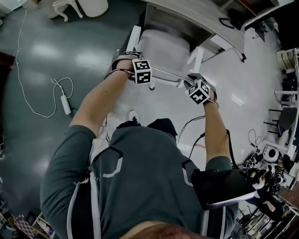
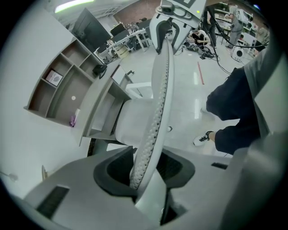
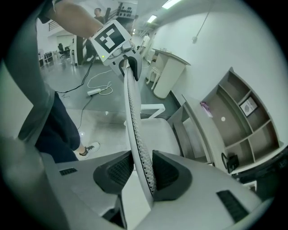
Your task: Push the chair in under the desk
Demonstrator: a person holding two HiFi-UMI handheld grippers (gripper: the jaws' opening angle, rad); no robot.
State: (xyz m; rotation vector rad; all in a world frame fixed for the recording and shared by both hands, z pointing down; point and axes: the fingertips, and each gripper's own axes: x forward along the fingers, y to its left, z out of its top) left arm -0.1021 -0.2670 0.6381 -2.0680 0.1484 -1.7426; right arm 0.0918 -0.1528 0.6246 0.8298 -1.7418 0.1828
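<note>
A white office chair stands in front of a white desk [image 1: 196, 18], and its seat [image 1: 163, 46] reaches partly under the desk's edge. The thin mesh backrest [image 2: 159, 90] [image 3: 132, 112] is seen edge-on in both gripper views. My left gripper [image 1: 125, 63] [image 2: 146, 168] is shut on the backrest's top edge at its left end, with the dark pads [image 2: 114, 168] on either side. My right gripper [image 1: 194, 80] [image 3: 141, 170] is shut on the same edge at its right end. Each gripper shows at the far end of the backrest in the other's view.
A white power strip [image 1: 66, 104] with its cable lies on the grey floor at left. White furniture [image 1: 79, 7] stands at top left. Equipment and cables [image 1: 275, 163] crowd the right side. Open shelves [image 3: 238, 121] sit on the desk. My shoe [image 1: 133, 115] is behind the chair.
</note>
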